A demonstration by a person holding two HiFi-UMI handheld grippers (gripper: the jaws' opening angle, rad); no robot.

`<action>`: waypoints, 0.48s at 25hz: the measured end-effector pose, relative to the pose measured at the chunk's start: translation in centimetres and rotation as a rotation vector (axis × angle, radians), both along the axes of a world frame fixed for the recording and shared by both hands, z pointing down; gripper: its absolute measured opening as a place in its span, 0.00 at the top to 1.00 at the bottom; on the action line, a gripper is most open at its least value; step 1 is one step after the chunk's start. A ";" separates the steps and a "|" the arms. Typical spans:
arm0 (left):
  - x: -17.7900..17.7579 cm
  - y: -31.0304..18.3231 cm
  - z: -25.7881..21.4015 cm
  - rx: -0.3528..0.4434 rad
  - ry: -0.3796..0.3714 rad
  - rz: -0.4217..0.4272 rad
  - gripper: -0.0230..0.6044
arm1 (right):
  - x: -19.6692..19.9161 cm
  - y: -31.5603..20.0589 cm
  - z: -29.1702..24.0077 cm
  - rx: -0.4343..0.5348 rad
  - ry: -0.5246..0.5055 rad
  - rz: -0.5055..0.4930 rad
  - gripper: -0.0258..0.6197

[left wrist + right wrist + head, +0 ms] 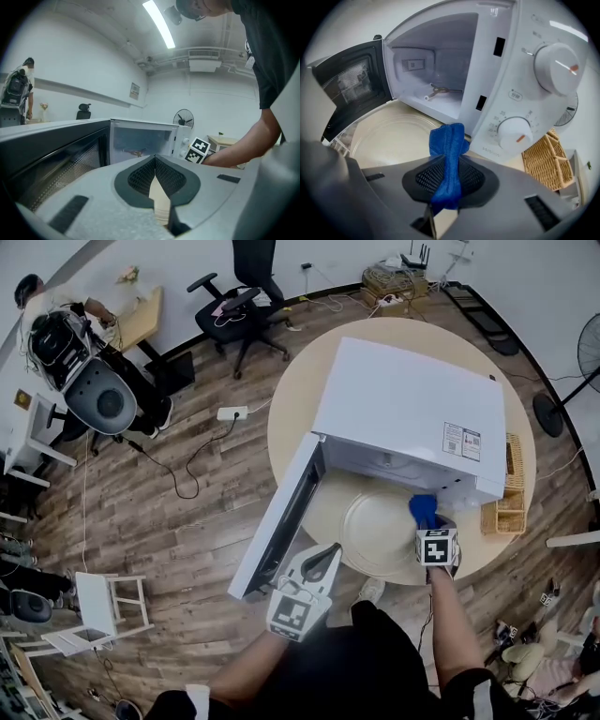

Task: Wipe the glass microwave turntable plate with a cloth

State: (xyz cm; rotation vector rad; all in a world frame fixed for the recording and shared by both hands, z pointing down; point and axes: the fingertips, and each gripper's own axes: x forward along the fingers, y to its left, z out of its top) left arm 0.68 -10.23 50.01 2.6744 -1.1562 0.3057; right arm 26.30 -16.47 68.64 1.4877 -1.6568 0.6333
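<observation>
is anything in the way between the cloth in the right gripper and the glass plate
Nothing visible. The blue cloth, clamped in the right hand-held gripper, sits by the right rim of the glass plate, which lies bare on the table.

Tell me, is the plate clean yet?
Not yet, it seems. Done: the door is open and the plate lies out on the table. In hand: the right gripper pinches the cloth by the plate's edge; the left gripper is shut and empty. Left: the wiping itself.
</observation>
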 end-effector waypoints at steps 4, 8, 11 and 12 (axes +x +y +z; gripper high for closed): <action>0.3 0.1 0.1 0.003 -0.010 0.013 0.96 | -0.1 0.0 -0.3 0.008 0.001 -0.004 0.84; 0.3 0.4 0.0 0.004 -0.008 0.016 0.95 | -0.6 0.2 -0.9 0.026 -0.006 -0.032 0.84; 0.2 0.5 0.1 0.005 -0.011 0.017 0.95 | -1.6 0.1 -2.7 0.084 -0.072 -0.042 0.84; 0.2 0.6 0.2 0.003 -0.009 0.017 0.95 | -2.0 0.2 -3.4 0.104 -0.096 -0.043 0.84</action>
